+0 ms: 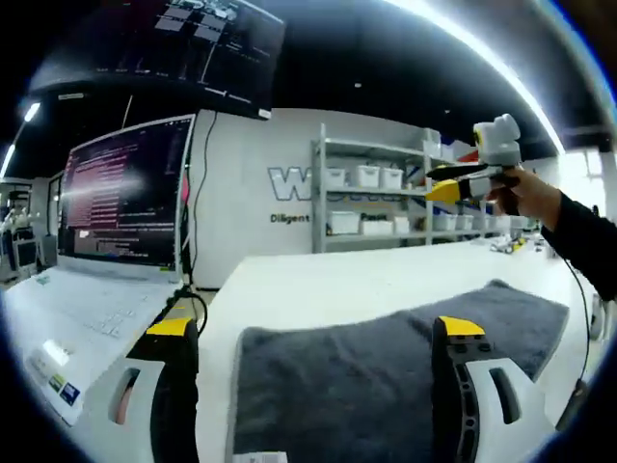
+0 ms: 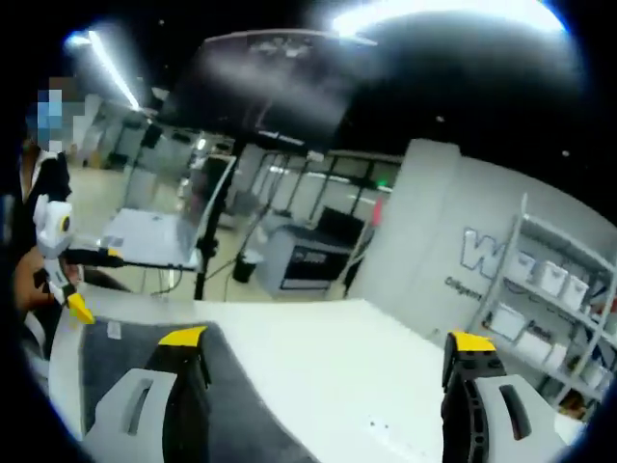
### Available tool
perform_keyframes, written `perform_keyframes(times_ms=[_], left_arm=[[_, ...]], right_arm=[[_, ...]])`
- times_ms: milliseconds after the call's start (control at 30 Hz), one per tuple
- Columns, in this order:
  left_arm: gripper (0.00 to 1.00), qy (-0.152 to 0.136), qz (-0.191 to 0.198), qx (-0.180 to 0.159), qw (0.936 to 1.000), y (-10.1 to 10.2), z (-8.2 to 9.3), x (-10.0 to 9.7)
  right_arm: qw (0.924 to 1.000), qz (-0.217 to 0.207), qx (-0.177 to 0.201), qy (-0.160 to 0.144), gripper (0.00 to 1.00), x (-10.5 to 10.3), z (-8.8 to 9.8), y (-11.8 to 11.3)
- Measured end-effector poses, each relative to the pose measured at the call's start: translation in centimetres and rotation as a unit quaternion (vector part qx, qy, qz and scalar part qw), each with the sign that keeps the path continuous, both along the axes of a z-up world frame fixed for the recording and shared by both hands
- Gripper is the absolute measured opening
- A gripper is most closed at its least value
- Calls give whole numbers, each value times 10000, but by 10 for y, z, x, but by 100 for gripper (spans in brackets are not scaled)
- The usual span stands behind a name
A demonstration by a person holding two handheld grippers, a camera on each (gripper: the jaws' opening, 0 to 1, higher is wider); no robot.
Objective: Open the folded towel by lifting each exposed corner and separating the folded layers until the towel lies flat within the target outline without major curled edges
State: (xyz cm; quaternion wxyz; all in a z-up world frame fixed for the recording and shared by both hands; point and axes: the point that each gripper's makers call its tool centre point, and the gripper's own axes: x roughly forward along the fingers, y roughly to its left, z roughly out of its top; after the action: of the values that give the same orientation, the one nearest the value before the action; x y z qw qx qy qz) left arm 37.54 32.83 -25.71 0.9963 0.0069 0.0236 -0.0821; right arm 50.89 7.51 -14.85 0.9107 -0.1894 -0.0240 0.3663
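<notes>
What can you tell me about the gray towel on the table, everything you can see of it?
The towel is dark gray with a soft, fuzzy pile, like microfiber or terry. It lies folded and fairly flat on the white table, its far right corner slightly raised. A small white tag sits at its near edge. In the left gripper view it lies between and beyond the left gripper, whose jaws are spread. In the right gripper view it lies under the right gripper.

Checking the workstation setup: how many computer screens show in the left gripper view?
2: a laptop screen at left beside the towel, and a dark monitor overhead. Others may be hidden.
</notes>
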Motion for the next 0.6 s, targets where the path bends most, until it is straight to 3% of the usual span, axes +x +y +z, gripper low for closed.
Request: perform_keyframes(times_ms=[200,333,400,600], left_arm=[[100,66,-447,190,9988,-22,14,4],[100,44,-596,197,9980,-28,17,4],[100,29,-634,286,9976,-29,20,1],[100,-32,-740,247,9969,-30,21,-6]], right_arm=[[9986,-442,281,56,99,-14,-3,-65],[9982,-501,305,105,99,-21,-9,-80],[9963,-734,407,157,99,-31,-16,-110],[9924,-1103,532,120,99,-61,-27,-159]])
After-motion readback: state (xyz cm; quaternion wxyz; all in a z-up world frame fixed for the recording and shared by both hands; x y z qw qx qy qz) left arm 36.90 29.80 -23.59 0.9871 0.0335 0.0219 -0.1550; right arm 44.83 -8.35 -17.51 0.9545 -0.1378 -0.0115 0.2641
